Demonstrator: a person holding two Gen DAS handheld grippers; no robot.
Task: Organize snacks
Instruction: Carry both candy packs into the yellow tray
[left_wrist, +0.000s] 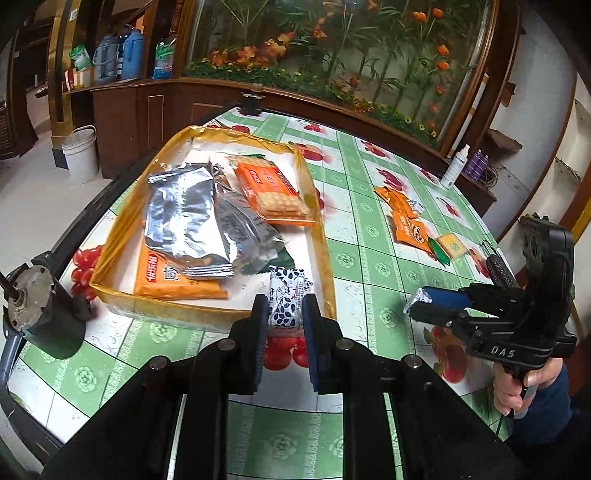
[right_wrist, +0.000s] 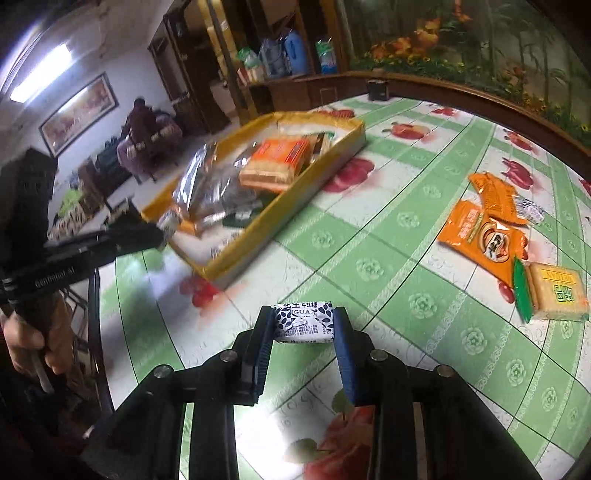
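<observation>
Pinching a small white candy (left_wrist: 287, 301) patterned with dark leaves, the left gripper (left_wrist: 284, 314) has its blue pads closed on the wrapper's two sides, right at the near rim of the yellow tray (left_wrist: 319, 236). The right gripper (right_wrist: 303, 325) clamps a second candy (right_wrist: 303, 322) of the same kind crosswise between its fingertips, above bare tablecloth (right_wrist: 388, 258), well to the right of the tray.

Inside the tray lie a silver foil bag (left_wrist: 184, 218), an orange cracker pack (left_wrist: 273, 192) and another orange pack (left_wrist: 173, 280) half under the foil. Out on the green-checked, fruit-printed cloth, far right, sit two orange sachets (right_wrist: 484, 229) and a yellow biscuit pack (right_wrist: 557, 295), close together.

A grey motor-like cylinder (left_wrist: 40, 310) stands at the table's left edge, a spray bottle (left_wrist: 455, 166) at the far right. Behind runs a wooden counter with glass and artificial flowers (left_wrist: 332, 55).

The print on the wrappers is too small to read. The person's hands show only as fingers on each handle.
</observation>
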